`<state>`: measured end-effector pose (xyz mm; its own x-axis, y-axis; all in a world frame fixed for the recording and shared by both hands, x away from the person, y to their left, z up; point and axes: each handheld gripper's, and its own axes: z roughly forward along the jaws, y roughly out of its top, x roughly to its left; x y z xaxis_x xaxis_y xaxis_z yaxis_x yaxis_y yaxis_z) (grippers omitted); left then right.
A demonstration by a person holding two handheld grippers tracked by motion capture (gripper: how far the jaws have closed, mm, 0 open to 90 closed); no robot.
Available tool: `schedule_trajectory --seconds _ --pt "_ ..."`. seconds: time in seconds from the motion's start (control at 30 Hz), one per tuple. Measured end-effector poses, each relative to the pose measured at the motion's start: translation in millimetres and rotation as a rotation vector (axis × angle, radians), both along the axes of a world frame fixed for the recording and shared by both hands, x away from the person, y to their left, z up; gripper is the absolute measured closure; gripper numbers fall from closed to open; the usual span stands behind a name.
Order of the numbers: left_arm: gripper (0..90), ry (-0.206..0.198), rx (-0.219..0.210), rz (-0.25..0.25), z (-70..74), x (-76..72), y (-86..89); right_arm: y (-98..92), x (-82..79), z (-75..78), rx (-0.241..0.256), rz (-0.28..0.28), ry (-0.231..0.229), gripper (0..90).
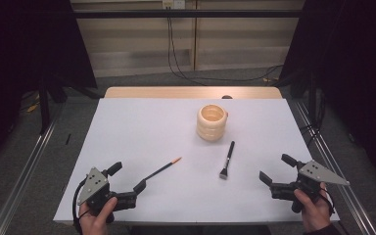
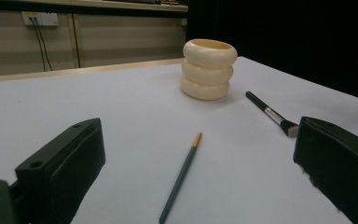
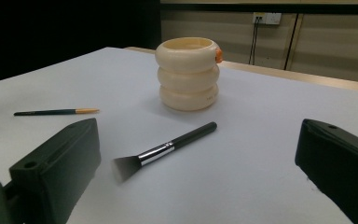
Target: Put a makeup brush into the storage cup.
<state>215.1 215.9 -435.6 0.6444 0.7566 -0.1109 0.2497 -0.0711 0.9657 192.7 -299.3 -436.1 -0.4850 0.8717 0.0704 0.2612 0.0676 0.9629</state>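
A cream ribbed holder (image 1: 211,122) shaped like stacked rings stands upright at the table's far middle (image 2: 209,69) (image 3: 188,73). A thin dark paintbrush (image 1: 163,169) with an orange tip lies left of centre (image 2: 181,177) (image 3: 56,111). A black flat-headed brush (image 1: 226,159) lies right of centre, bristles toward me (image 2: 271,113) (image 3: 163,149). My left gripper (image 1: 127,177) rests open at the near left, its jaws just short of the thin brush's dark end. My right gripper (image 1: 276,168) is open at the near right, apart from the flat brush. Both hold nothing.
The white tabletop (image 1: 142,127) has a wooden strip along its far edge (image 1: 191,92). Metal rails (image 1: 24,166) run along both sides on the floor. Cables (image 1: 176,58) hang down the back wall. A small orange bit (image 3: 218,55) sits at the holder's rim.
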Motion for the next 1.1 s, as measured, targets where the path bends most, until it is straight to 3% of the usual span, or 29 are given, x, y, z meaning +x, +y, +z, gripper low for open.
schedule_trajectory --seconds 0.77,1.1 --pt "2.1 0.017 -0.016 -0.014 6.4 -0.1 -3.9 1.2 -1.7 -0.7 0.005 0.009 -0.006 0.0" --pt "2.9 -0.001 0.018 -0.024 16.5 1.0 -10.1 4.6 -4.2 0.0 -0.001 0.02 -0.009 0.0"
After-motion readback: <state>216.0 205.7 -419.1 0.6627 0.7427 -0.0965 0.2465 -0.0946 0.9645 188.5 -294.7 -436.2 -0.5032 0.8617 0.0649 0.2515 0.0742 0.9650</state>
